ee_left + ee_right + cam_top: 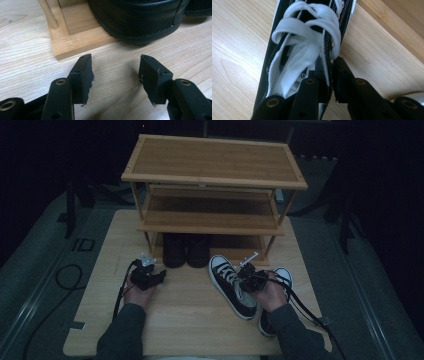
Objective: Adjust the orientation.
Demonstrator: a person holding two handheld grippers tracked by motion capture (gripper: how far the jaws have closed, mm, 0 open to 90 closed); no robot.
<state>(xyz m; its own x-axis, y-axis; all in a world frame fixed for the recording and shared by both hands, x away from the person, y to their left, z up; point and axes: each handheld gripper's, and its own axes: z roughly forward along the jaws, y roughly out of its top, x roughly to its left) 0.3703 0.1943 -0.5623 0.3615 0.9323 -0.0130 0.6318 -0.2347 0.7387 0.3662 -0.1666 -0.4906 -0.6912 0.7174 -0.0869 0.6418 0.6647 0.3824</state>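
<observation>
Two sneakers [231, 285], two black shoes [186, 250], one rack [215, 180]

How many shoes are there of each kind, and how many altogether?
Black-and-white lace-up sneakers: 2 (one gripped by the right gripper, one beside it)
Plain black shoes on the rack's bottom shelf: 2
Total: 4

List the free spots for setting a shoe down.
Free: the rack's top shelf, its middle shelf, and the table between the person's forearms. Crowded: the bottom tier's left, taken by the black shoes, and around the sneaker by the right gripper.
</observation>
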